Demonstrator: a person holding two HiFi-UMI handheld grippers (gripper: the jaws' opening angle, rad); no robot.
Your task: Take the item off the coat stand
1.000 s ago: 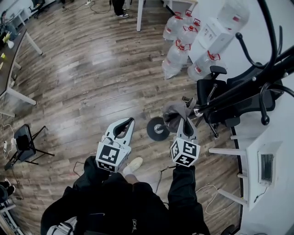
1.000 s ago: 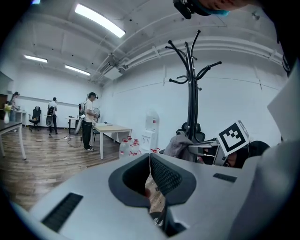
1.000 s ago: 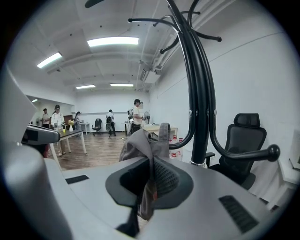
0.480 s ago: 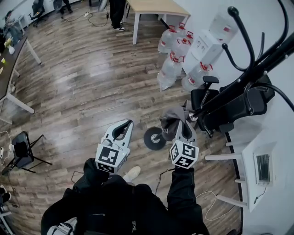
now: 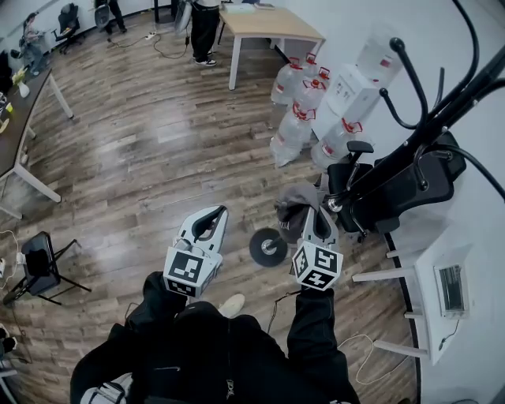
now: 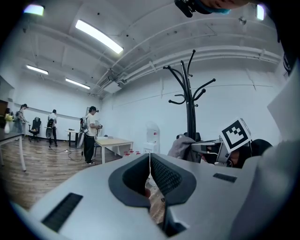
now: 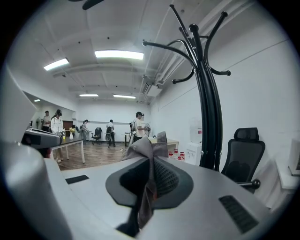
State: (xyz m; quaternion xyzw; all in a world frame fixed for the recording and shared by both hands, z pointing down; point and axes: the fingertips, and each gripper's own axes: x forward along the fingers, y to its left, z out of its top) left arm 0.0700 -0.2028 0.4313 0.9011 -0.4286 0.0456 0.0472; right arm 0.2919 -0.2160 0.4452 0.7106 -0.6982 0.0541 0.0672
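Both grippers have come up a little since the earlier frame, and the head view now takes in more of the far end of the room. Nearest me, the left gripper [image 5: 219, 213] is closed on nothing, its pads meeting with only floor behind them. Just beside it, the right gripper [image 5: 317, 215] is clamped on a fold of the grey cloth [image 5: 293, 203], the item I am lifting away. It looks soft, light and limp, so I expect it to drape and swing rather than hold any shape. It won't break, but a loose edge could snag on a peg. A gathered, doubled-up fold is the place to hold it, and that is what the pads are on now. In the right gripper view its long axis runs up and down along the jaw seam, with a bunched peak above the tips and a tail trailing down toward me. The bulk lies beyond the tips, pointing toward the coat stand [image 7: 208, 108]. There it stands clear of the pole, though in the head view I cannot tell whether a corner still touches a low peg. Below lies the stand's round base [image 5: 268, 247], then the office chair [image 5: 410, 185], the water bottles [image 5: 296, 118], and farthest off a table [image 5: 268, 22] with people near it.
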